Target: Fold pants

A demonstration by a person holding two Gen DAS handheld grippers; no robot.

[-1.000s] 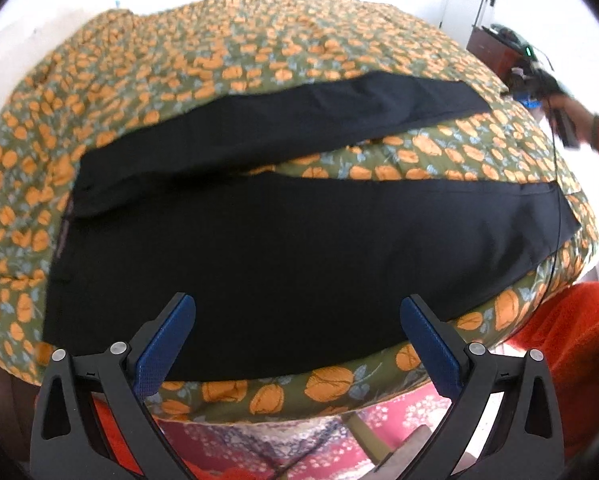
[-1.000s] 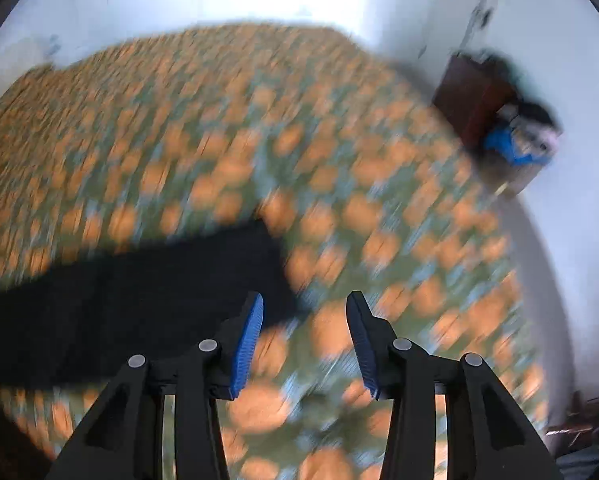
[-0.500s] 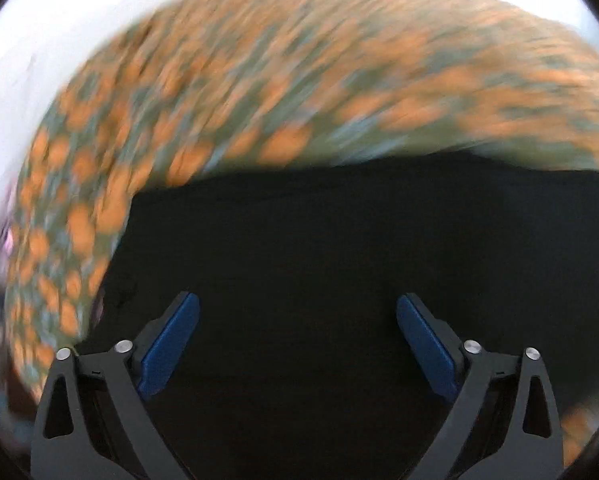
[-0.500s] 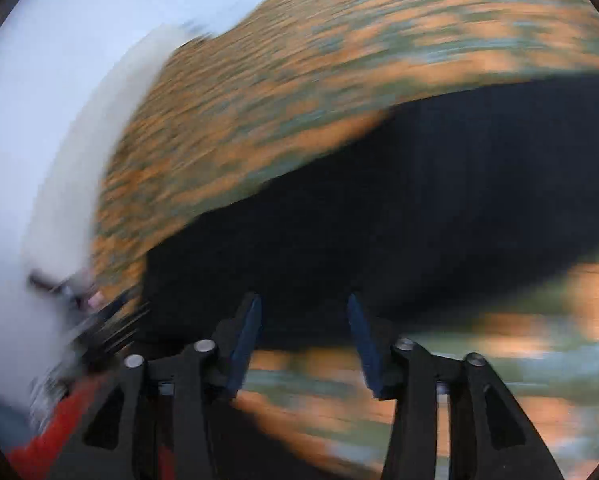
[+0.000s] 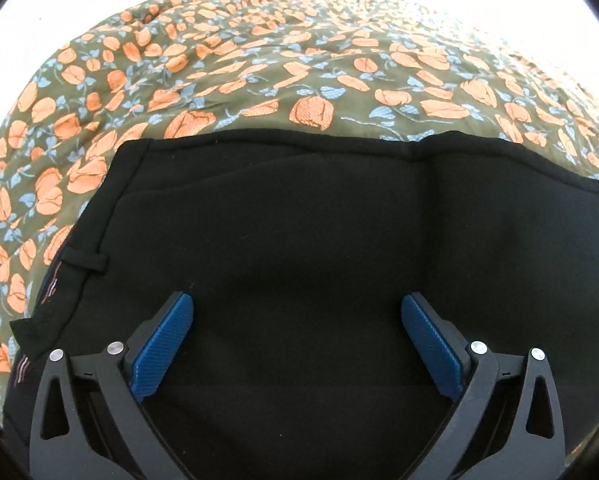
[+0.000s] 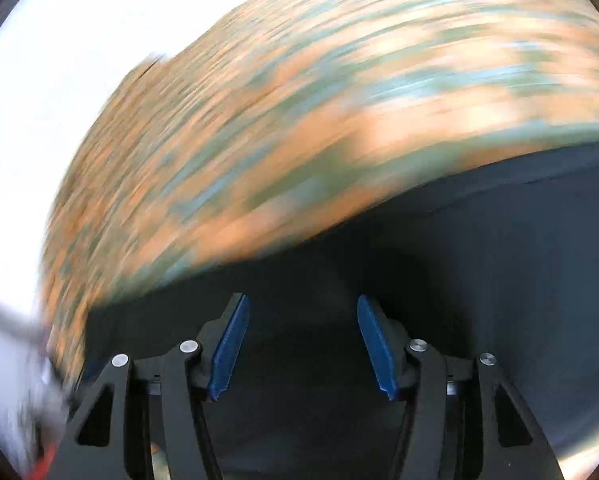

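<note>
The left gripper (image 5: 297, 316) points steeply down over the black pants (image 5: 339, 220), its two blue pads (image 5: 163, 346) spread wide with only flat cloth showing in the gap between them; nothing is pinched and the pads press on nothing. The right gripper (image 6: 303, 344) also hangs over black fabric (image 6: 479, 300), its jaws about half apart and closing at this moment, with no fold or edge of cloth caught between the blue pads (image 6: 229, 348); that view is smeared by motion, so whether the tips touch the cloth cannot be told. In the left wrist view the pants lie spread on a bed covered by an olive bedspread (image 5: 259, 68) printed with orange flowers and pale blue leaves. The waistband (image 5: 83, 252) sits at the left of the garment, with a belt loop (image 5: 85, 262) lying across it and a little pale stitching at its lower end. The far hem-line of the black cloth runs across the picture just below the flowers, with a small step in it right of centre. Beyond the bedspread the background is washed out to bright white. In the right wrist view the same flowered cover (image 6: 299, 120) streaks past above the dark cloth
</note>
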